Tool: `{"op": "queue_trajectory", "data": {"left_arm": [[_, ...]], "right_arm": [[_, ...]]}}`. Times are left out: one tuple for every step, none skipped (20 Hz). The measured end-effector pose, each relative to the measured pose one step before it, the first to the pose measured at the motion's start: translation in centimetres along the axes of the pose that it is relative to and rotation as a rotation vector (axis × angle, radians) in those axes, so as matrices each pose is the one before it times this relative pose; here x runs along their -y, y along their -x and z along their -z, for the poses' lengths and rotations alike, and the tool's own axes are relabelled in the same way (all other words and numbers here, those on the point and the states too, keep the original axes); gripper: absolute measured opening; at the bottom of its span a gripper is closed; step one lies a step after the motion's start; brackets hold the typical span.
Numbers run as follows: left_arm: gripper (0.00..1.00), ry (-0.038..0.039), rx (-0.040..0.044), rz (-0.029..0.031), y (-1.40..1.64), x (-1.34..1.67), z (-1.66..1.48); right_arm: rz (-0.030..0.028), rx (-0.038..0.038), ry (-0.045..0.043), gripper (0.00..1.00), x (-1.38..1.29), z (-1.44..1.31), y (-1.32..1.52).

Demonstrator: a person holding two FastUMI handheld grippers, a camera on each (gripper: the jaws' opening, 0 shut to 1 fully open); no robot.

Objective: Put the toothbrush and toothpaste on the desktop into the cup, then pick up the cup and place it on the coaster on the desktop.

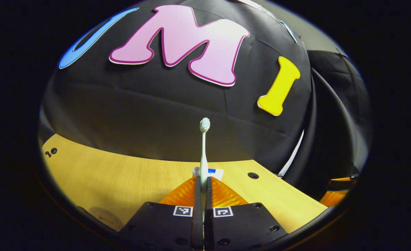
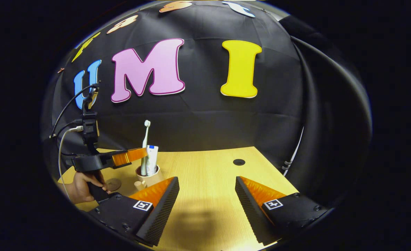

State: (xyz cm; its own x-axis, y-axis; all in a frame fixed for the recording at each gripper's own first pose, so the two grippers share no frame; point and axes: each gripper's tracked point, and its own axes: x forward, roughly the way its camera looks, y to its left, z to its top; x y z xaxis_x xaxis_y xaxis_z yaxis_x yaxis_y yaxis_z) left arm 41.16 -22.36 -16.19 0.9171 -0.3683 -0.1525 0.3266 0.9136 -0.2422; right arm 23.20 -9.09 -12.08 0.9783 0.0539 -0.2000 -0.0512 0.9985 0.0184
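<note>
In round cup [image 2: 149, 178], slim toothbrush [image 2: 144, 146] — ribbed left gripper [image 2: 135, 154] clamped

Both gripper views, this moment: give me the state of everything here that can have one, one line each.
Toothbrush: upright in the cup, head up, handle pinched by the left gripper.
Toothpaste: standing in the cup, beside the toothbrush.
Cup: upright on the desk, not on the coaster.
Coaster: flat on the desk, nothing on it.
Left gripper: shut on the toothbrush.
Right gripper: open, holding nothing, above the desk.
</note>
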Motion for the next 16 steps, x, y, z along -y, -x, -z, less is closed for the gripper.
{"op": "queue_trajectory", "data": {"left_arm": [[0.08, -0.0187, -0.0105, -0.00887, 0.074, -0.099, 0.58], [0.1, -0.02001, -0.00483, -0.00789, 0.069, -0.064, 0.335], [0.12, -0.01975, -0.00471, -0.01858, -0.015, -0.221, 0.164], [0.22, -0.01167, -0.00621, -0.00446, -0.022, 0.017, 0.203], [0.23, -0.0057, -0.00787, 0.00389, 0.086, 0.052, 0.519], [0.45, -0.00682, -0.00733, 0.00829, 0.452, 0.211, 0.167], [0.67, -0.0097, 0.00131, -0.00309, 0.127, 0.057, -0.134], [0.74, -0.01021, 0.00567, -0.00789, 0.577, -0.219, -0.286], [0.8, -0.00809, 0.01229, -0.00578, 0.875, -0.046, -0.483], [0.89, -0.00651, 0.01895, -0.00706, 0.706, -0.211, -0.428], [0.98, -0.00196, 0.02004, -0.00806, 1.708, -0.294, -1.161], [0.98, 0.00768, 0.01391, -0.00871, 1.322, -0.448, -0.775], [0.98, 0.01268, 0.00941, -0.00524, 1.27, -0.358, -0.325], [0.98, 0.00693, 0.00338, -0.01262, 1.337, -0.612, -0.431], [0.98, -0.00248, 0.00083, -0.01873, 1.587, -0.866, -0.223], [0.98, -0.00171, 0.00386, -0.01952, 1.741, -0.792, -0.504]], "right_arm": [[-0.00697, -0.00036, 0.0022, 0.99, -0.232, 0.075, 0.025], [-0.00829, -0.00021, 0.0042, 0.99, -0.31, 0.145, 0.123], [-0.00747, -0.00116, 0.00701, 0.99, -0.322, 0.112, 0.082], [-0.00507, -0.00169, 0.00726, 0.99, -0.239, 0.114, 0.012], [-0.00443, -0.00212, 0.00292, 0.99, -0.186, 0.139, 0.015], [-0.0058, -0.00313, -0.00279, 0.99, -0.185, 0.183, 0.068], [-0.00246, -0.00626, -0.00769, 0.99, -0.236, 0.121, -0.064], [-0.00377, -0.00561, -0.01181, 0.99, -0.164, 0.172, -0.162], [-0.00512, -0.00237, -0.01431, 0.99, -0.281, -0.069, -0.214], [-0.00664, -0.00003, -0.01589, 0.99, -0.264, -0.1, -0.133], [-0.00345, -0.00207, -0.00993, 0.99, -0.271, -0.052, -0.25], [-0.00629, -0.00779, -0.00728, 0.99, -0.274, 0.199, -0.416], [-0.00996, -0.00944, -0.00666, 0.99, -0.41, 0.033, -0.364], [-0.01397, -0.0122, -0.00852, 0.99, -0.543, 0.108, -0.42], [-0.02283, -0.01159, -0.01002, 0.98, -0.825, 0.021, -0.467], [-0.02257, -0.01432, -0.00465, 0.98, -0.84, -0.024, -0.592]]}}
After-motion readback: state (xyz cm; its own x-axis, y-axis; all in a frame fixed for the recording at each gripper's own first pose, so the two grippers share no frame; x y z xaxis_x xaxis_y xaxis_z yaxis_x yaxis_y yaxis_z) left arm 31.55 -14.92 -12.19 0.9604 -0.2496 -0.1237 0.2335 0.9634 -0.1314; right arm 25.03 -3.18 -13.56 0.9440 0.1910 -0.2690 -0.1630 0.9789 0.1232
